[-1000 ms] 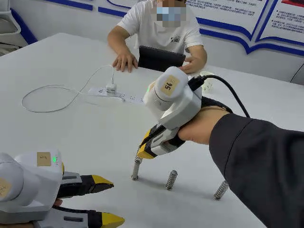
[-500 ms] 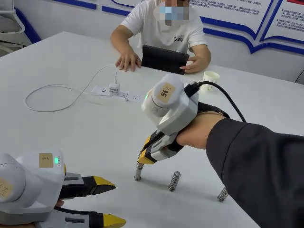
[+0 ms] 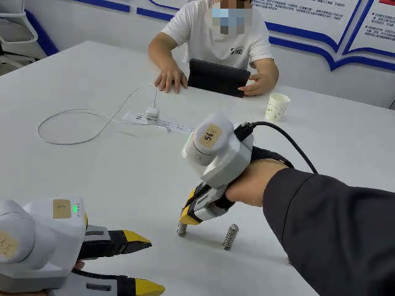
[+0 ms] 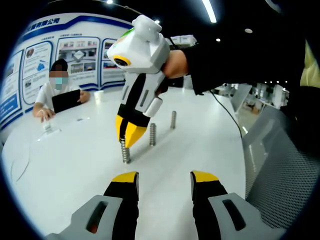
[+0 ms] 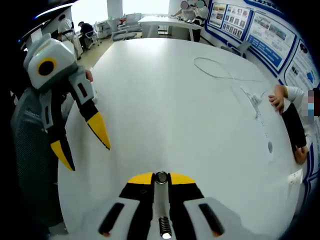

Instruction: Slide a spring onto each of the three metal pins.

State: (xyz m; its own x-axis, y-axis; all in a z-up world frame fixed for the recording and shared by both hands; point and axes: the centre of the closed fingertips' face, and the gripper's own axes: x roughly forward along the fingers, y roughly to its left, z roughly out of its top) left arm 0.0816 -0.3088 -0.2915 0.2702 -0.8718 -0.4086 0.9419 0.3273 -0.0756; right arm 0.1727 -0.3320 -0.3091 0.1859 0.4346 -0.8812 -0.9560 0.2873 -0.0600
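Note:
My right gripper (image 3: 186, 218) points down at the left metal pin (image 3: 181, 229), shut on the spring there, low over the white table (image 3: 92, 179). The left gripper view has its yellow tips (image 4: 127, 137) pinching the top of that coiled spring (image 4: 124, 151). In its own view the right gripper (image 5: 160, 179) clamps a thin metal shaft, coils showing nearer the camera. The middle pin (image 3: 230, 236) wears a spring and stands free. A third sprung pin (image 4: 173, 119) stands farther along. My left gripper (image 3: 145, 265) rests open at the near left, holding nothing.
A person sits across the table with hands beside a black tablet (image 3: 217, 77). A paper cup (image 3: 276, 106) stands to the right of it. A power strip (image 3: 154, 117) and a looped white cable (image 3: 68, 126) lie at the far left.
The right gripper has sunk lower along the left pin, so less of the spring shows beneath its tips. The head camera has shifted. The left gripper has stayed put.

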